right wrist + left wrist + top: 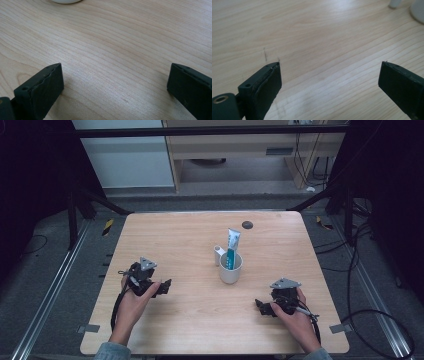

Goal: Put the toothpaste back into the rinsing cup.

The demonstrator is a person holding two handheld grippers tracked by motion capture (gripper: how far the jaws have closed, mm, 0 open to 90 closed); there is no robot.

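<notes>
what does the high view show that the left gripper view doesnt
High view: the whole white cup with a toothpaste tube standing in it, a small white thing close behind the cup, a dark round spot near the table's far edge, both hands, and the right gripper.

Left gripper view: the left gripper up close, jaws wide apart with nothing between them, and faint dark marks on the wood.

Both: the wooden table, the cup and the small white thing.

One cup (230,268), one toothpaste tube (232,247)
</notes>
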